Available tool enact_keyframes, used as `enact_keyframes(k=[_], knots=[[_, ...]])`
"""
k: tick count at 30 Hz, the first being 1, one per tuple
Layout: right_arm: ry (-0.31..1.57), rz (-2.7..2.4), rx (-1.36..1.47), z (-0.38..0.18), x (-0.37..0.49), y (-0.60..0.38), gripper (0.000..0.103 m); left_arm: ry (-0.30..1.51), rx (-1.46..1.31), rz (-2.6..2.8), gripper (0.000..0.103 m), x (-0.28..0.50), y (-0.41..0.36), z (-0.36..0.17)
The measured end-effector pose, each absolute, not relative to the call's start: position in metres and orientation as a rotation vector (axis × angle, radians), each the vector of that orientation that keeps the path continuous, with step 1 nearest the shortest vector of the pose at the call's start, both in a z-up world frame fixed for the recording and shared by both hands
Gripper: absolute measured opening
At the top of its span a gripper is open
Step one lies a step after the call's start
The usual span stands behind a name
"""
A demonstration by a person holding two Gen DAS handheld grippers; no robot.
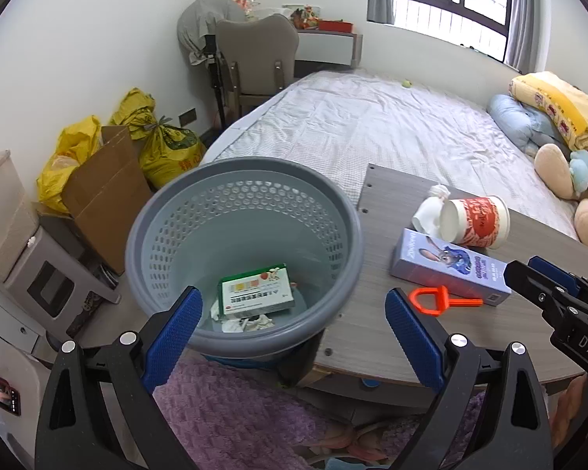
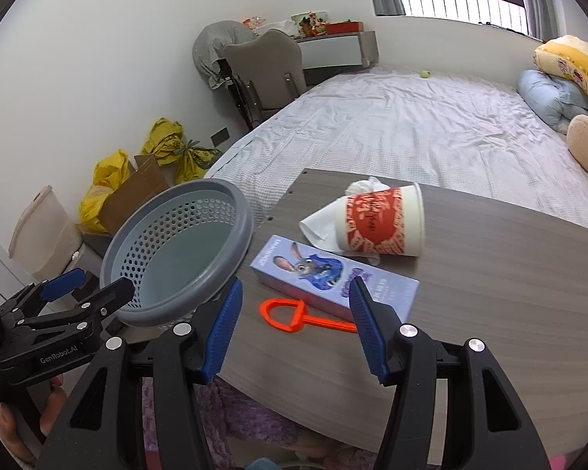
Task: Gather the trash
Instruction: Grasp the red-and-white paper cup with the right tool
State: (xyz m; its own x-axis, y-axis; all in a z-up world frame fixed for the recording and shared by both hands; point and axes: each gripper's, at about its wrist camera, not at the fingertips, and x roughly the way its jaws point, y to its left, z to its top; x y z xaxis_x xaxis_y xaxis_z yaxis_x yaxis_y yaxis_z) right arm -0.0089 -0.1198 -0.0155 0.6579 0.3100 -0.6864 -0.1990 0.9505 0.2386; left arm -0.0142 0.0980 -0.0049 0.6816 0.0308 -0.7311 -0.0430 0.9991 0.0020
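Blue ribbed pads line both pairs of my fingers. My left gripper (image 1: 290, 329) stands released, nothing between its pads; it hangs over the near rim of the grey perforated basket (image 1: 333, 211), one pad (image 1: 172, 337) over the basket's near wall and the other over the desk (image 1: 372, 333) surface beside it. My right gripper (image 2: 294, 325) is likewise released, with a clear gap between its pads and nothing pressed by them. Between the right fingers, on the desk, lies the orange plastic tool (image 2: 294, 315), its loop end toward the basket and its straight handle reaching toward the right pad (image 2: 366, 329). Just behind the tool lies the light purple carton with a cartoon rabbit (image 2: 333, 274), flat, running slantwise across the desk. Behind the carton, a white paper cup with red print (image 2: 380, 221) lies on its side, touching crumpled white tissue (image 2: 321, 219) near the desk's far edge. The basket stands at the desk's left edge, just beside the carton's end. Inside it, in the left wrist view, a green and white box (image 1: 254, 290) rests on the bottom with scraps of white paper (image 1: 247, 323) beside it. Beyond the desk's far edge lies a bed with a pale sheet (image 1: 392, 125).
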Motion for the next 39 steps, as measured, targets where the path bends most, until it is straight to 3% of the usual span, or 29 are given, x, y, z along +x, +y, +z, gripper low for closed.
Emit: enact_keyframes(k=[30,39], knots=[[0.861,0.140,0.192,-0.044,0.018,-0.181,0.055,0.853,0.059,-0.063,0.093,0.018,0.042,-0.022],[0.877,0.153,0.169,-0.042,0.056,-0.170,0.065,0.855,0.050,-0.062,0.093,0.031,0.045,-0.024]])
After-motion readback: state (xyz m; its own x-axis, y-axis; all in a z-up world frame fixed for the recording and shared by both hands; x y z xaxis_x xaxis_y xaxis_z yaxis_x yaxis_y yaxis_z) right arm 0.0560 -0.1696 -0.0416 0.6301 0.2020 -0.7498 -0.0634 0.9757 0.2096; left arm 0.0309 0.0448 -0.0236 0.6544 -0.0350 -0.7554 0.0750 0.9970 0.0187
